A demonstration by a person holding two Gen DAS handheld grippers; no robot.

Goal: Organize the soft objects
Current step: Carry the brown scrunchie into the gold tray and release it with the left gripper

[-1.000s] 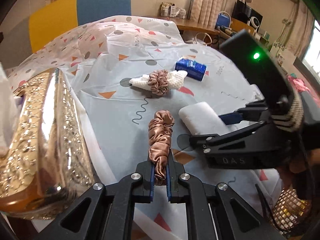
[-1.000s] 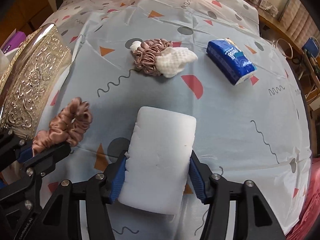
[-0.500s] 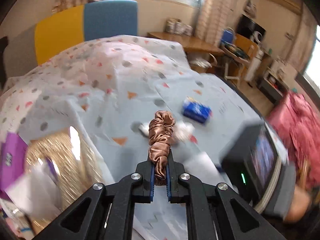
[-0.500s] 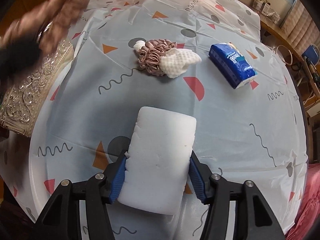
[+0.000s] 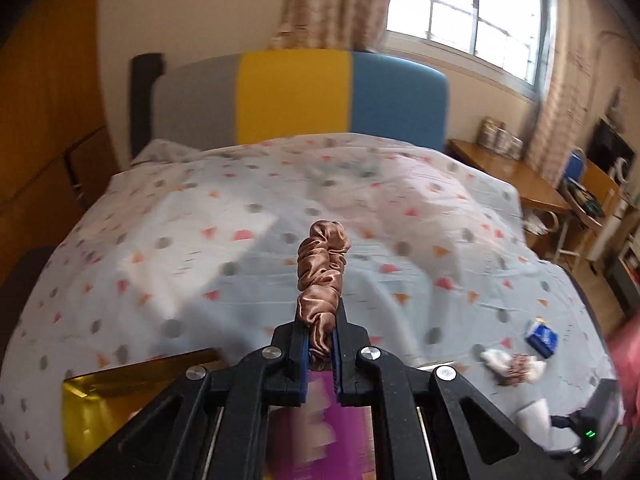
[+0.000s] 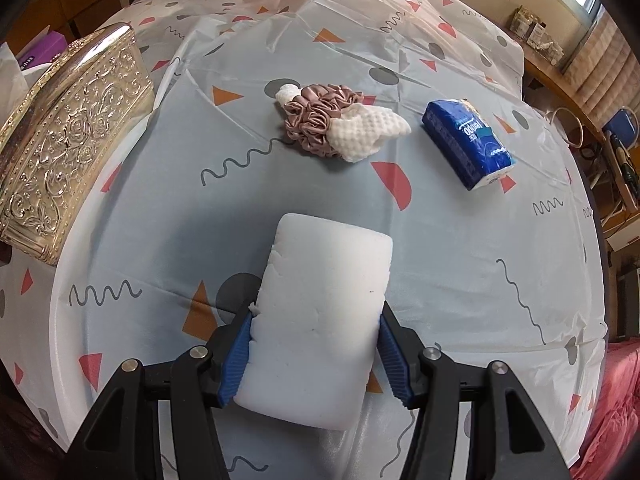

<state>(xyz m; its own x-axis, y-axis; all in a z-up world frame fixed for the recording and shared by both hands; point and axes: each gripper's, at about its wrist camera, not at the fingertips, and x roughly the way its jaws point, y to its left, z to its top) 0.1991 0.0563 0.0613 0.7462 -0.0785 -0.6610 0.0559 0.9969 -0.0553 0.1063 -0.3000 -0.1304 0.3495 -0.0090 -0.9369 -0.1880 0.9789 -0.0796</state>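
My left gripper (image 5: 321, 354) is shut on a brown satin scrunchie (image 5: 322, 270), which sticks out past the fingertips, raised over the gold box (image 5: 120, 384) with a purple item (image 5: 320, 420) inside it. My right gripper (image 6: 316, 344) is shut on a white foam sponge (image 6: 320, 320), its blue pads pressing both long sides just above the patterned sheet. A second brown scrunchie (image 6: 320, 118) lies on a white textured cloth (image 6: 368, 136) farther up the bed. A blue tissue pack (image 6: 468, 142) lies to their right.
The embossed gold box (image 6: 68, 144) stands at the bed's left edge. A grey, yellow and blue headboard (image 5: 296, 96) closes the far end. A wooden desk (image 5: 516, 176) and shelves stand to the right of the bed. Pink fabric (image 6: 616, 408) lies at the lower right.
My left gripper has lifted the scrunchie off the bed and swung left over the gold box, now facing the headboard. The right gripper has stayed put, still clamped on the sponge.
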